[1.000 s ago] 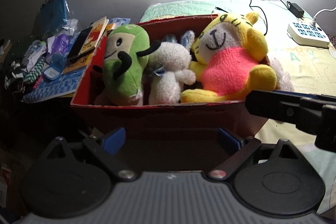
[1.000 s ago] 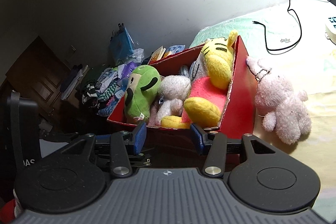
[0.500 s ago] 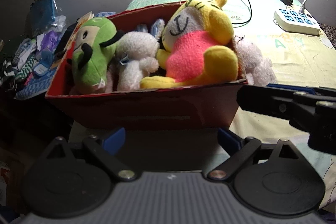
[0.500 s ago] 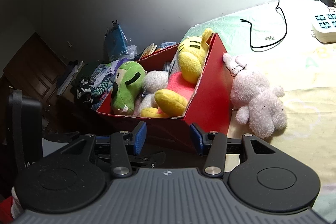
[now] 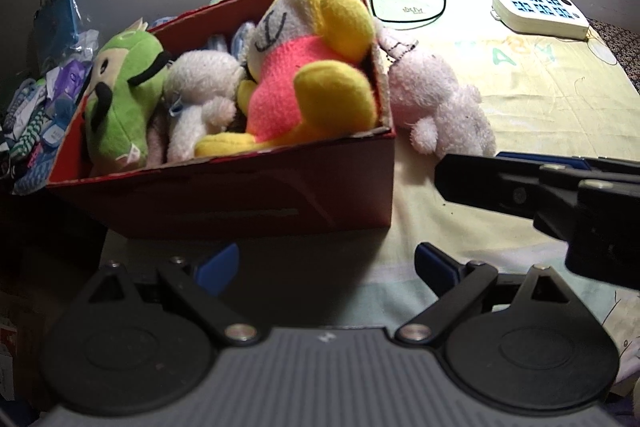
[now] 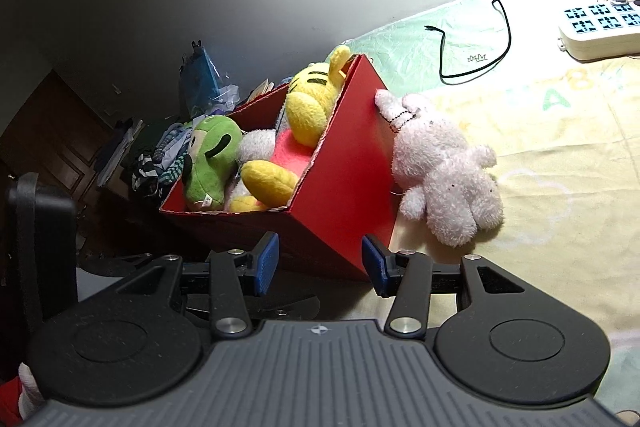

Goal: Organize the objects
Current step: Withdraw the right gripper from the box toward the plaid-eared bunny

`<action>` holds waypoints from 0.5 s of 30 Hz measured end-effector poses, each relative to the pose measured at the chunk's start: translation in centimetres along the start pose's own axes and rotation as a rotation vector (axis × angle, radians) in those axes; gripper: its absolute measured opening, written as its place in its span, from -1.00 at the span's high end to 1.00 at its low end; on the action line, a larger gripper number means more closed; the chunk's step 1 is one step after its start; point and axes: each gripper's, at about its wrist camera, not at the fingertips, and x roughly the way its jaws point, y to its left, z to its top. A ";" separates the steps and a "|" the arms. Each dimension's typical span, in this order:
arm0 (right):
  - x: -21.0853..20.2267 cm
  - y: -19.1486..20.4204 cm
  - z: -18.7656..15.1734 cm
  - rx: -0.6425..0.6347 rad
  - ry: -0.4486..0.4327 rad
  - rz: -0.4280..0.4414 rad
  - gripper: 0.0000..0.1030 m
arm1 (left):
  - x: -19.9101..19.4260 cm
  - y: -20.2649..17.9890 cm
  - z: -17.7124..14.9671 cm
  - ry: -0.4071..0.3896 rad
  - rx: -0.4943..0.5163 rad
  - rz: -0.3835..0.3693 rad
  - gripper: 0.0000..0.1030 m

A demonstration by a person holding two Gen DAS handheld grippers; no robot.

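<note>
Legible writing is limited. The bedsheet [image 6: 560, 155] carries large printed letters, of which "A" and "B" read clearly in the right wrist view. A small crown-shaped logo sits on the green section of the sheet; its lettering is too small to read. The power strip [image 5: 540, 13] shows a grid of blue sockets with no readable text. A white tag on the green plush [image 6: 210, 163] is illegible.

The left gripper [image 5: 326, 265] has its blue-padded fingers set wide apart, holding nothing and touching nothing; it hangs just short of the near wall of the red box [image 5: 248, 199]. The right gripper [image 6: 320, 261] is also open and empty, its pads flanking the near corner of the box without visible contact. In the left wrist view, the right gripper appears as a dark bar cut off at the right edge.

The box sits on the bed and contains the green plush, a white plush [image 5: 196, 95] and a yellow and pink tiger plush [image 5: 308, 67]. A pale pink plush [image 6: 444, 171] lies outside, touching the right wall of the box.

Further items behind the white plush are mostly hidden. The clutter pile [image 5: 36, 107] left of the box is dark and hard to identify.
</note>
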 end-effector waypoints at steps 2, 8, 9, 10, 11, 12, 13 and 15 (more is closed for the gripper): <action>-0.2 -0.4 0.0 0.007 0.000 -0.005 0.02 | 0.2 -0.6 0.0 0.006 0.007 -0.006 -0.85; -0.9 -1.7 -0.1 0.033 -0.004 -0.016 0.02 | 0.7 -2.1 0.2 0.022 0.031 -0.023 -0.85; -1.0 -2.0 -0.1 0.037 -0.004 -0.018 0.02 | 0.7 -2.3 0.3 0.024 0.034 -0.026 -0.85; -1.1 -2.2 -0.2 0.042 -0.005 -0.019 0.02 | 0.8 -2.5 0.3 0.026 0.036 -0.029 -0.85; -1.1 -2.4 -0.2 0.046 -0.004 -0.020 0.02 | 0.8 -2.7 0.3 0.028 0.038 -0.032 -0.85; -1.1 -2.7 -0.2 0.051 -0.004 -0.021 0.02 | 0.9 -2.9 0.4 0.031 0.041 -0.036 -0.85; -1.2 -2.9 -0.2 0.055 -0.003 -0.022 0.02 | 1.1 -3.2 0.5 0.033 0.045 -0.041 -0.85; -1.2 -3.5 -0.3 0.065 -0.001 -0.028 0.02 | 1.2 -3.8 0.5 0.038 0.052 -0.049 -0.85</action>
